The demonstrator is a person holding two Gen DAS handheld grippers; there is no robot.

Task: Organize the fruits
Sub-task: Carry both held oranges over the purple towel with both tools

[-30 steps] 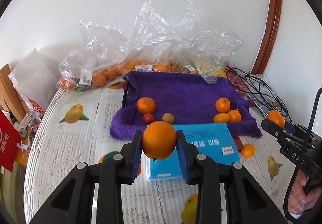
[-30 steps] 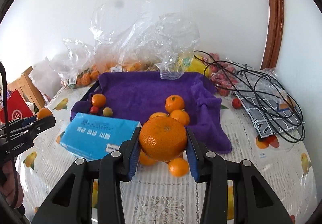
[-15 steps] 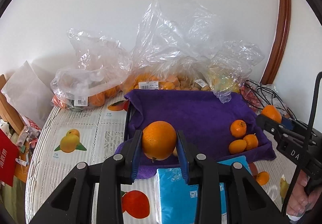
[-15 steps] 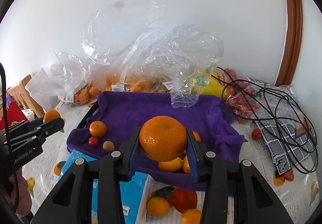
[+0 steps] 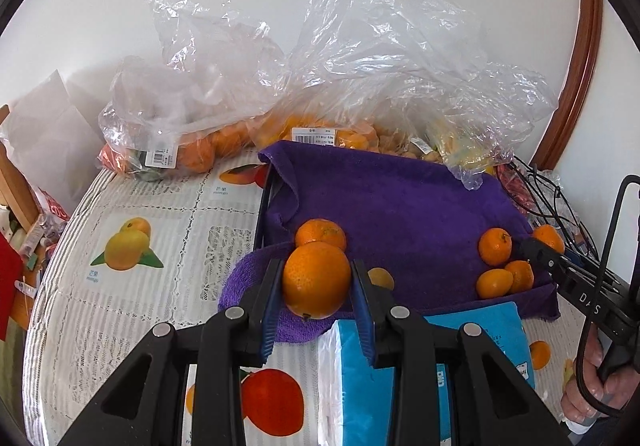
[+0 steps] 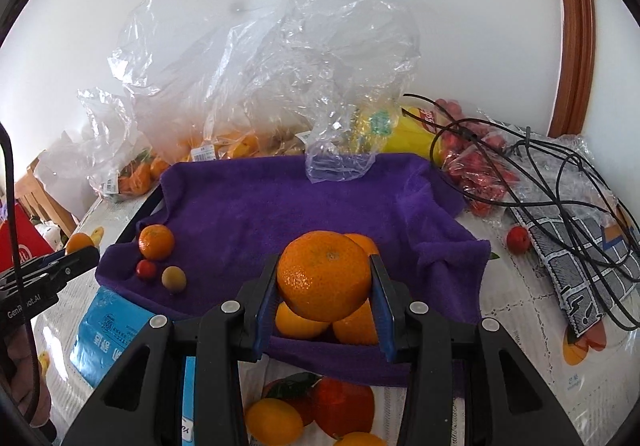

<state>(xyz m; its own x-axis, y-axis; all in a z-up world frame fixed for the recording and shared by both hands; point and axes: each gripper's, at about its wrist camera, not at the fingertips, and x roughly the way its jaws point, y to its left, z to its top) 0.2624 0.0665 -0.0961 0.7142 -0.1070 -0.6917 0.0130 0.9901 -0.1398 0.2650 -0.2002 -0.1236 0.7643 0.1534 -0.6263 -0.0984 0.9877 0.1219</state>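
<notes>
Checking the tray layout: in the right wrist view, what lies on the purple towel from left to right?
Small orange → red cherry tomato → brownish round fruit → cluster of oranges behind the orange in the right gripper.

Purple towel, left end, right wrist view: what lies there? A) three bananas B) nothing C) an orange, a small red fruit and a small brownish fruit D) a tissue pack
C: an orange, a small red fruit and a small brownish fruit sit together on the purple towel.
</notes>
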